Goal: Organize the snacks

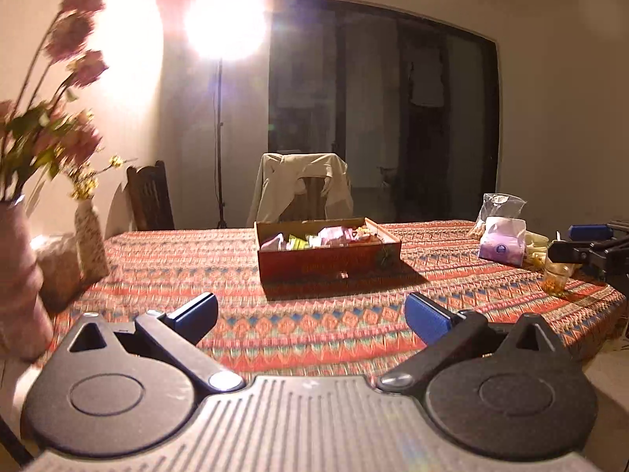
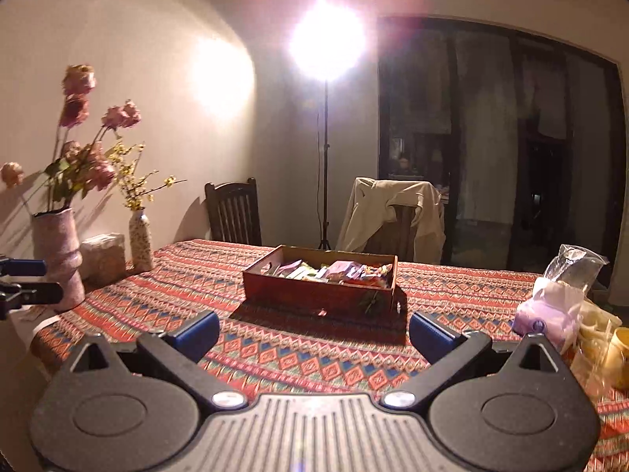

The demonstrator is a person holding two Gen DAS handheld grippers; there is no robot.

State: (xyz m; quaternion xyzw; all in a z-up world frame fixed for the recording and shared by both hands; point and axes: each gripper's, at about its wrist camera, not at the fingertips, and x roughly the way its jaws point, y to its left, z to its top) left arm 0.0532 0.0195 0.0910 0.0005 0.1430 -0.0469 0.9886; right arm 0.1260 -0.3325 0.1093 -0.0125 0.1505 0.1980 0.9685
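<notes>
While both tools [image 1: 310,310] [image 2: 314,328] gape empty, wrinkled snack packets [image 2: 338,269] fill the rectangular cardboard tray [image 2: 314,295].

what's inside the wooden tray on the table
The wooden tray holds a jumble of snack packets, pink, purple, yellow-green and orange. Its near wall hides their lower parts and whatever lies beneath them.

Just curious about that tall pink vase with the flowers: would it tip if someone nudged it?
Probably. The vase is tall and narrow, and long stems lean well above it, so it looks top-heavy. It seems ceramic, so likely breakable. It also stands near the table's edge.
</notes>
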